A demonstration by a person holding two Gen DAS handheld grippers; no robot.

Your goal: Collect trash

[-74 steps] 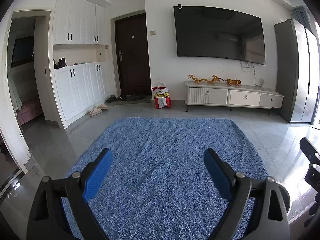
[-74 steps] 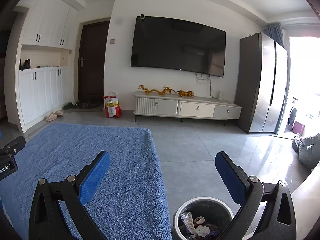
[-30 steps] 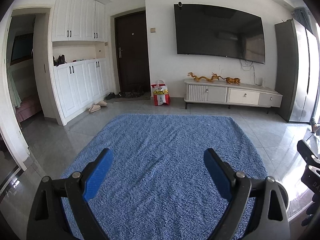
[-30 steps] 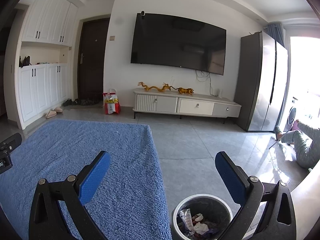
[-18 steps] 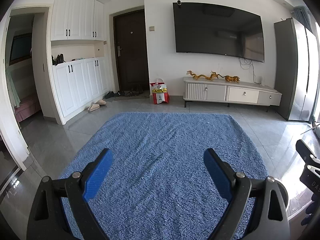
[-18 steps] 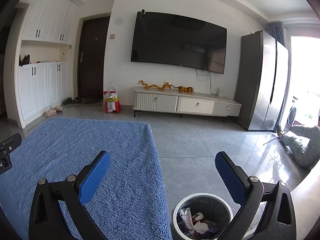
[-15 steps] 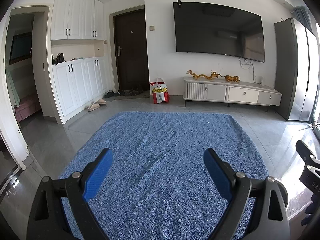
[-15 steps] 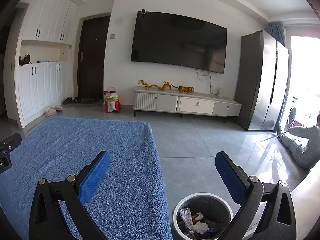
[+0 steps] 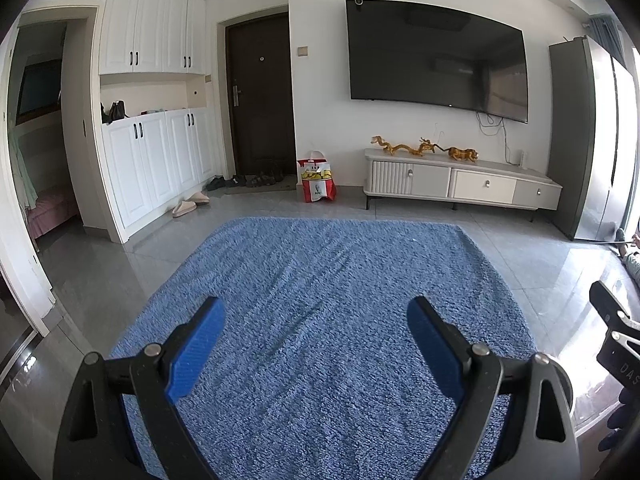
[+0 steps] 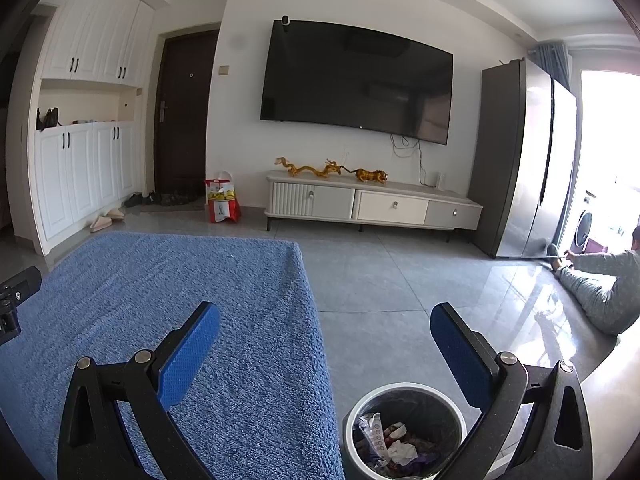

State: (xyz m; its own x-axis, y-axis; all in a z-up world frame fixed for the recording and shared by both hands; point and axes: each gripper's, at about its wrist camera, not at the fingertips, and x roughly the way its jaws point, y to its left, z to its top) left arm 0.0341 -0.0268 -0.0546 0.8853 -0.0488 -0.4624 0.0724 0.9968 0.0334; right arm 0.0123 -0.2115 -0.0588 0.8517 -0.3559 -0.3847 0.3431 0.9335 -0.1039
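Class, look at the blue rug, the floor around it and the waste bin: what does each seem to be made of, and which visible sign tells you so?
Blue rug: soft pile textile, fuzzy, streaked nap.
Floor: glossy grey tile, showing grout lines and reflections.
Waste bin: pale rim, probably plastic or metal; dark liner, likely thin plastic film.

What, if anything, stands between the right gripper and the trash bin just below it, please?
Nothing visible does. The right gripper is open and empty, and the trash bin stands uncovered on the grey tile beside the blue rug, wrappers showing inside. Only open air lies between the fingers and its rim.
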